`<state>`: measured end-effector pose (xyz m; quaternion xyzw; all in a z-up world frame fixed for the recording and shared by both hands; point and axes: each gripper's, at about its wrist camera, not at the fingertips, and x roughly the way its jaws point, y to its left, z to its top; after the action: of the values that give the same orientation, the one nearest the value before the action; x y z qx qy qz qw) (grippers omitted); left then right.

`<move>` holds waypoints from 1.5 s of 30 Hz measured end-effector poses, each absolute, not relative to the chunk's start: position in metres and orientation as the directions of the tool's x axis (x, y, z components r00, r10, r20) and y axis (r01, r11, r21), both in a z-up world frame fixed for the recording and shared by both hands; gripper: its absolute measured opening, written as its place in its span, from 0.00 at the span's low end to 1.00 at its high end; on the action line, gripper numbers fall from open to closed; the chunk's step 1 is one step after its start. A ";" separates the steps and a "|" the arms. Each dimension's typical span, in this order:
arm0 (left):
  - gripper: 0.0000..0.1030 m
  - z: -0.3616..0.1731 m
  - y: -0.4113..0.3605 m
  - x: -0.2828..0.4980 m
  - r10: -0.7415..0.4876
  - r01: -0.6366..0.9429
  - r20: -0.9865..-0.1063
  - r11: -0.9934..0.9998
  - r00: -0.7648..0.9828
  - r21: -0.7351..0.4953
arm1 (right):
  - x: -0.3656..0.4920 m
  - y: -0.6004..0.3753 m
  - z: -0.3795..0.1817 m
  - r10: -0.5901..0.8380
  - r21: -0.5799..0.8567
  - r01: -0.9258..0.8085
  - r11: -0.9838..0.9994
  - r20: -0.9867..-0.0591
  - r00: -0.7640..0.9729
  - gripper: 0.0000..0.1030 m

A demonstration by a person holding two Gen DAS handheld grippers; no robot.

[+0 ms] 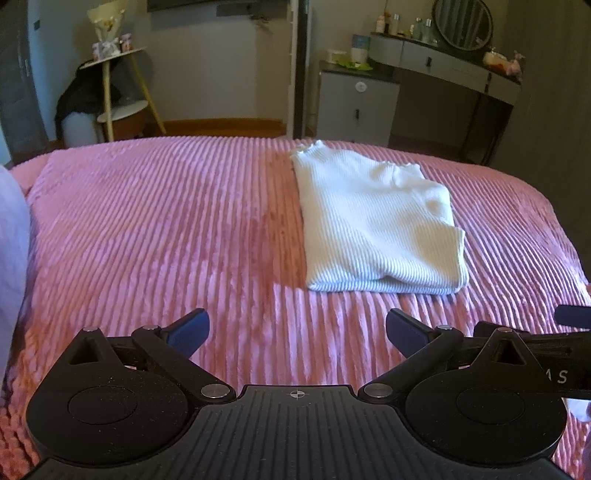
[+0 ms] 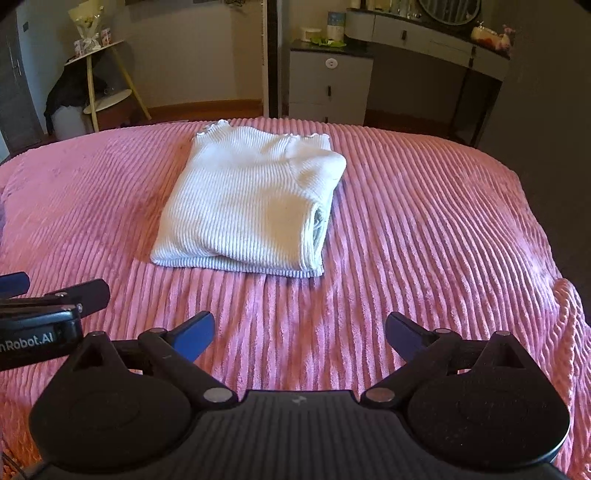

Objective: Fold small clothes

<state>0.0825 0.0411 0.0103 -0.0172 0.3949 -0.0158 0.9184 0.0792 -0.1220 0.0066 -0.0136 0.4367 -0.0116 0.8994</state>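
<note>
A white ribbed knit top (image 1: 376,221) (image 2: 255,199) lies folded into a compact rectangle on the pink ribbed bedspread (image 1: 166,229) (image 2: 424,221). Its frilled hem points toward the far edge of the bed. My left gripper (image 1: 297,330) hovers open above the bedspread, nearer than the top and to its left, with nothing between its blue pads. My right gripper (image 2: 300,332) is open too, just short of the top's near edge, and holds nothing. Each gripper's body shows at the edge of the other's view.
Beyond the bed stand a round two-tier side table (image 1: 118,92) with a bouquet, a grey cabinet (image 1: 354,107) and a dressing table with a round mirror (image 1: 461,26). A pale lilac cloth (image 1: 11,236) lies at the bed's left edge. The bedspread drops away at the right.
</note>
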 end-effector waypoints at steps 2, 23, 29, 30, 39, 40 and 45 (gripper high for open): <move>1.00 0.010 0.040 0.081 -0.042 0.016 -0.723 0.999 0.689 -0.043 | 0.079 -0.123 0.009 -0.039 -0.042 0.010 0.999 -0.780 0.624 0.96; 1.00 0.010 0.039 0.080 -0.050 0.025 -0.731 0.999 0.681 -0.045 | 0.076 -0.125 0.012 -0.047 -0.053 0.009 0.999 -0.778 0.627 0.96; 1.00 0.010 0.038 0.080 -0.047 0.019 -0.730 0.999 0.682 -0.047 | 0.076 -0.125 0.013 -0.046 -0.056 0.004 0.998 -0.778 0.627 0.96; 1.00 0.010 0.039 0.080 -0.049 0.019 -0.730 0.999 0.682 -0.049 | 0.076 -0.124 0.013 -0.045 -0.054 0.004 0.999 -0.778 0.627 0.96; 1.00 0.010 0.040 0.080 -0.053 0.019 -0.729 0.998 0.683 -0.054 | 0.076 -0.123 0.012 -0.047 -0.059 0.002 0.998 -0.779 0.625 0.96; 1.00 0.010 0.040 0.080 -0.053 0.020 -0.729 0.998 0.682 -0.053 | 0.076 -0.123 0.012 -0.048 -0.059 0.002 0.998 -0.780 0.625 0.96; 1.00 0.010 0.040 0.080 -0.053 0.020 -0.729 0.998 0.683 -0.054 | 0.076 -0.122 0.012 -0.051 -0.066 -0.001 0.998 -0.778 0.626 0.96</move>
<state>0.0802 0.0405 0.0095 -0.0209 0.3978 -0.0200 0.9170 0.0761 -0.1224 0.0119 -0.0299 0.4319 -0.0139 0.9013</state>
